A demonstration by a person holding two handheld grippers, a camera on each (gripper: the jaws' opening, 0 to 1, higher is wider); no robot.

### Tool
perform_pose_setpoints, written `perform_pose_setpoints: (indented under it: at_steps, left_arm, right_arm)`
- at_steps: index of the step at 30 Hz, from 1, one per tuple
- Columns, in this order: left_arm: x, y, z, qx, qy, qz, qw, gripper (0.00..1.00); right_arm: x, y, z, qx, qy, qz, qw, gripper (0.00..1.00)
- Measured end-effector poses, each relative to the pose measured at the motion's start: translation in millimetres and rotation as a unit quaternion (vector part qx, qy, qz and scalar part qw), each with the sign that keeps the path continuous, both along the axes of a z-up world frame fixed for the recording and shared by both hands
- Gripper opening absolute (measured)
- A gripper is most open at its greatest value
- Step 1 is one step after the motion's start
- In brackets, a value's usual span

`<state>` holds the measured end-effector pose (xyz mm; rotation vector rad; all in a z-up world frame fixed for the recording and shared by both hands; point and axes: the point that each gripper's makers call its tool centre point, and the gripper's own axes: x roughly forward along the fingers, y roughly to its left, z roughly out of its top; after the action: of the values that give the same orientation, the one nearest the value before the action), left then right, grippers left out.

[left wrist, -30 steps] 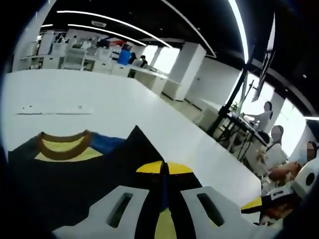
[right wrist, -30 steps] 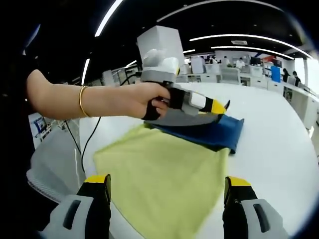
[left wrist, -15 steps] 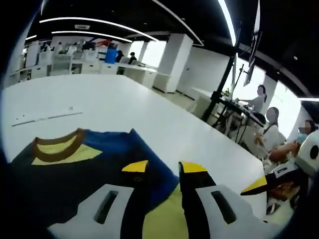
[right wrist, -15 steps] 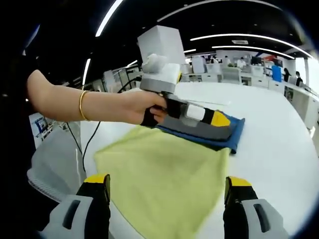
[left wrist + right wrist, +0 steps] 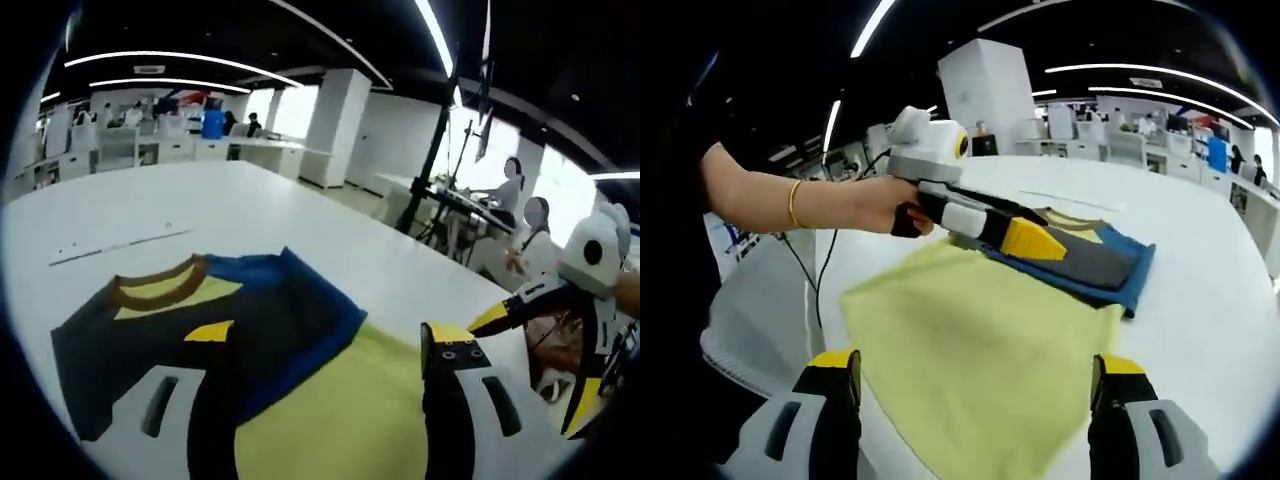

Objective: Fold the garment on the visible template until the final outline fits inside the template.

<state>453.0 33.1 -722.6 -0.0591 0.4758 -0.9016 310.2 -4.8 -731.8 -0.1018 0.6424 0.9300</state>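
Note:
The garment lies on the white table (image 5: 300,210), with a dark blue part (image 5: 250,325) carrying a brown collar (image 5: 160,281) and a pale yellow part (image 5: 330,420) nearer me. My left gripper (image 5: 330,340) hovers open just above the blue fold, holding nothing. The right gripper view has the yellow cloth (image 5: 980,340) spread in front and the blue fold (image 5: 1090,270) behind it. There a hand holds the left gripper (image 5: 1035,238) over the blue fold. My right gripper (image 5: 977,365) stands open at the near edge of the yellow cloth, holding nothing. It also appears as the right gripper (image 5: 590,300) at the side.
A thin line mark (image 5: 120,245) crosses the table beyond the collar. People (image 5: 520,200) sit past the table's edge, with desks far behind. A bare arm with a gold bracelet (image 5: 795,203) reaches in, and a black cable (image 5: 812,290) hangs off the table edge.
My left gripper went from shut on the blue cloth to wide open, let the fold go and drew back a little. My right gripper stayed open and still.

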Motion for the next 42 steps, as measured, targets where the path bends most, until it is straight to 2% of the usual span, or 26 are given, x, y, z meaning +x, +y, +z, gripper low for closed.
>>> perform_pose_setpoints:
  at_steps: [3, 5, 8, 16, 22, 31, 35, 42]
  left_arm:
    - [-9.2, 9, 6.0, -0.004, -0.005, -0.006, 1.0000, 0.79]
    - [-17.7, 16, 10.7, -0.002, -0.017, -0.015, 0.9998, 0.82]
    - [-32.1, 30, 13.8, 0.011, -0.029, -0.033, 0.9990, 0.88]
    - [-68.1, 66, 17.3, 0.031, -0.032, -0.050, 0.9978, 0.99]
    - [-97.6, 87, 7.6, 0.059, -0.021, -0.069, 0.9957, 0.99]
    - [-128.1, 109, -4.2, 0.084, -0.001, -0.082, 0.9931, 0.99]
    - [-141.2, 116, -10.9, 0.091, 0.016, -0.087, 0.9919, 0.96]
    - [-166.7, 132, -29.4, 0.132, 0.034, -0.106, 0.9850, 0.90]
  right_arm:
    - [-4, -1, -2.2, -0.017, 0.010, 0.016, 0.9997, 0.93]
    - [-6, -2, -2.1, -0.027, 0.006, 0.028, 0.9992, 0.93]
    - [-10, -6, -3.7, -0.045, 0.010, 0.047, 0.9978, 0.93]
    - [-20, -12, -6.0, -0.080, 0.013, 0.079, 0.9936, 0.87]
    - [-30, -13, -8.0, -0.098, 0.021, 0.097, 0.9902, 0.87]
    - [-43, -17, -13.2, -0.130, 0.031, 0.126, 0.9830, 0.83]
    - [-49, -22, -17.3, -0.147, 0.033, 0.139, 0.9788, 0.75]
    - [-56, -30, -26.0, -0.177, 0.034, 0.156, 0.9712, 0.67]
